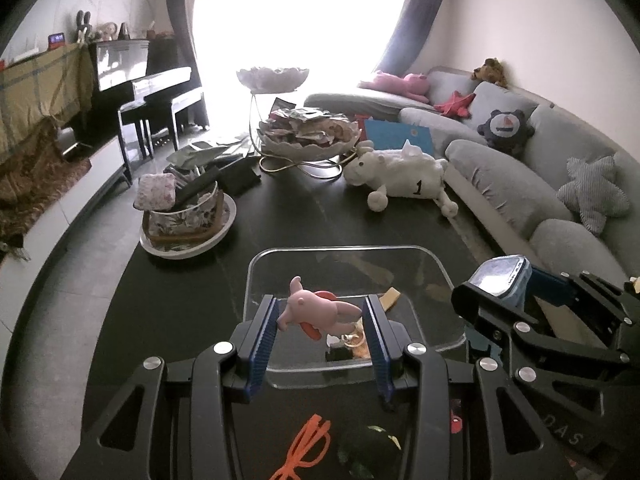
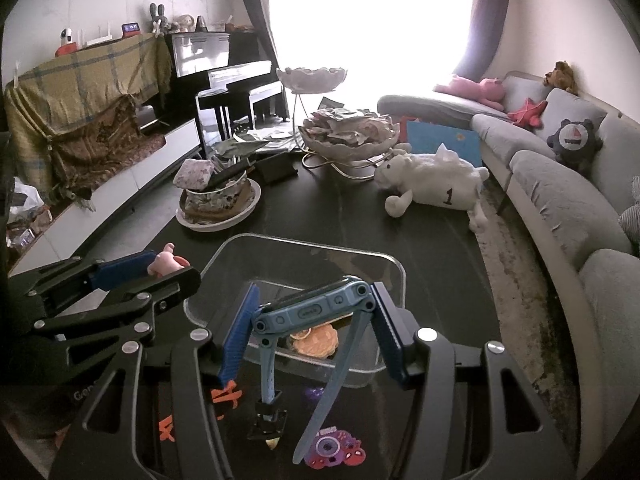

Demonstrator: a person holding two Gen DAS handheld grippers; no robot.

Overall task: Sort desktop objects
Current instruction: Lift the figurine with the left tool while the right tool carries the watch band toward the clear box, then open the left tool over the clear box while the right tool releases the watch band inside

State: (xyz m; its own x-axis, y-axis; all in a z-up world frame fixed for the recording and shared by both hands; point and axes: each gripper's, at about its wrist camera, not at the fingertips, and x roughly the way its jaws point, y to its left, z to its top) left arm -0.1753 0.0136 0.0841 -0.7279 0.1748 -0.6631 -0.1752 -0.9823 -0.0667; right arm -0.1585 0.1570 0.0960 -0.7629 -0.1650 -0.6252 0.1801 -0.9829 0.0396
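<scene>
The left gripper (image 1: 322,316) is clamped on a pink pig toy (image 1: 310,308), the right gripper (image 2: 316,316) on a blue smartwatch (image 2: 308,314), both held above the clear plastic bin's (image 1: 344,250) near rim. Beyond the bin, bare dark tabletop (image 1: 304,216) reaches a white plush sheep (image 1: 400,176).

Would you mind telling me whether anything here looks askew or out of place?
The white plush sheep lies tipped on its side on the dark table, among the dishes. Otherwise nothing looks spilled or damaged.
</scene>
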